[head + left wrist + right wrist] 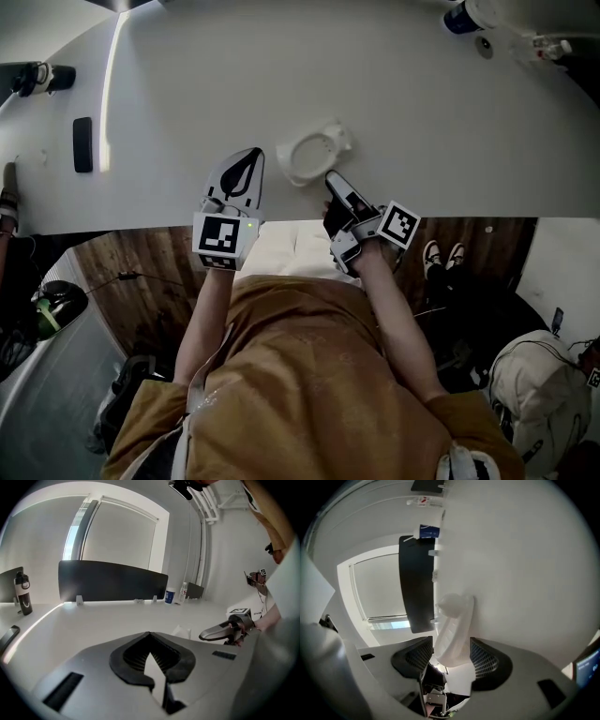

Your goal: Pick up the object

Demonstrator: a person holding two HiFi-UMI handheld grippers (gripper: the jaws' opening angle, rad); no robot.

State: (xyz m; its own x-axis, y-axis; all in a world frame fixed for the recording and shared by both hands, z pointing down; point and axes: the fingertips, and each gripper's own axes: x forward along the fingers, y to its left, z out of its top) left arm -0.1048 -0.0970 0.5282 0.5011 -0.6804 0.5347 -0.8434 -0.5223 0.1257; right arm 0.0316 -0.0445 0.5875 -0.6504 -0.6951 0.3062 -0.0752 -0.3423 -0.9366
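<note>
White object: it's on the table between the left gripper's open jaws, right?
Not the left. The white object lies on the table between the open jaws of the right gripper; the right gripper view shows it. The left gripper is shut and empty.

Wide bare table (187, 84) ahead and left of both grippers: free passage. Centre blocked by white object (312, 155), sitting between parted jaws of right gripper (333, 180). Left gripper (251, 159), jaws together, just beside it: narrow gap only. Black slab (82, 144) and bottle (37, 77) far left, well clear; cup (462, 17) far right corner.
</note>
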